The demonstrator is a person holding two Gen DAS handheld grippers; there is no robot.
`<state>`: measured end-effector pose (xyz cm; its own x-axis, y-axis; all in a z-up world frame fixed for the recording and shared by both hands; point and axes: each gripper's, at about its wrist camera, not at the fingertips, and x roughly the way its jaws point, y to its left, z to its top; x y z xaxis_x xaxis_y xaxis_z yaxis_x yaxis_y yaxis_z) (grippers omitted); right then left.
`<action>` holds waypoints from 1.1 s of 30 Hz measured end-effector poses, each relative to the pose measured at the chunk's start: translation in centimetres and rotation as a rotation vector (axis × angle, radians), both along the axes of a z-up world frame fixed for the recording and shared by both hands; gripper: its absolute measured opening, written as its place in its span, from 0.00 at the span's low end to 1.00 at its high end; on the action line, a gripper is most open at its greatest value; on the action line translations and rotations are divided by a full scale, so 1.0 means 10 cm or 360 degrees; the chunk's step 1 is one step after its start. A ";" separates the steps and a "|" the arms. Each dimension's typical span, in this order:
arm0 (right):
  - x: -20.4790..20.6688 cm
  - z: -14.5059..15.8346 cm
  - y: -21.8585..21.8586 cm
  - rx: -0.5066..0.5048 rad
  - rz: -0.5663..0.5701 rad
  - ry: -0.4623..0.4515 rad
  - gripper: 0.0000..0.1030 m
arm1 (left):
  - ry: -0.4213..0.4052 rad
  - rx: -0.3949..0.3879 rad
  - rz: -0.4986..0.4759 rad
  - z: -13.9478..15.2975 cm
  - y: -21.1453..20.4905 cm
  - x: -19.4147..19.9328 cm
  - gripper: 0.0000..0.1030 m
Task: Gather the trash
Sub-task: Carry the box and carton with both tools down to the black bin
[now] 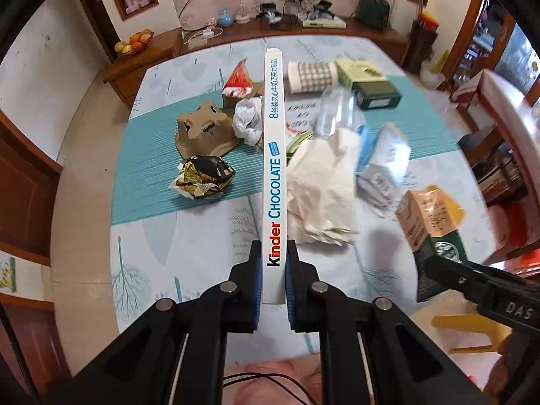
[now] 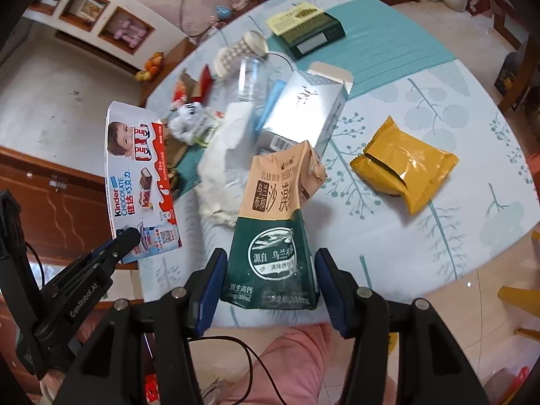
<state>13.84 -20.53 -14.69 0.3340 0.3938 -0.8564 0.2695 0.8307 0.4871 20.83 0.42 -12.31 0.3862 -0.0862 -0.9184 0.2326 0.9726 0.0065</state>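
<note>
White cardboard, the Kinder Chocolate box (image 1: 274,168) stands edge-on between the blue pads of the left gripper (image 1: 273,281), held above the table (image 1: 202,243). Right of the box, the right gripper (image 2: 270,281) carries a tan-and-green milk carton (image 2: 278,233), its top crumpled. Beyond the box on the table lies the remaining clutter: a crumpled white tissue (image 1: 320,189) just right of it, a gold-and-black foil wrapper (image 1: 202,177) and a brown pulp tray (image 1: 202,131) to its left, and a silver carton (image 2: 303,111) and a clear cup (image 2: 251,77) further off. A yellow snack packet (image 2: 405,165) lies well right of the box. Both grippers are pinched onto their loads, the right one much wider apart.
</note>
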 end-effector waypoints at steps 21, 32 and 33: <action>-1.35 0.02 -0.04 0.0114 0.0260 0.0062 0.52 | 0.0209 -0.0122 -0.0300 0.14 -0.25 -1.89 0.09; -1.71 -1.23 0.02 0.0160 0.0152 0.0426 0.52 | 0.0705 -0.0082 -0.0450 -1.37 -0.51 -2.17 0.09; -1.71 -1.40 0.01 0.0165 0.0135 0.0461 0.52 | 0.0749 -0.0084 -0.0436 -1.54 -0.51 -2.16 0.09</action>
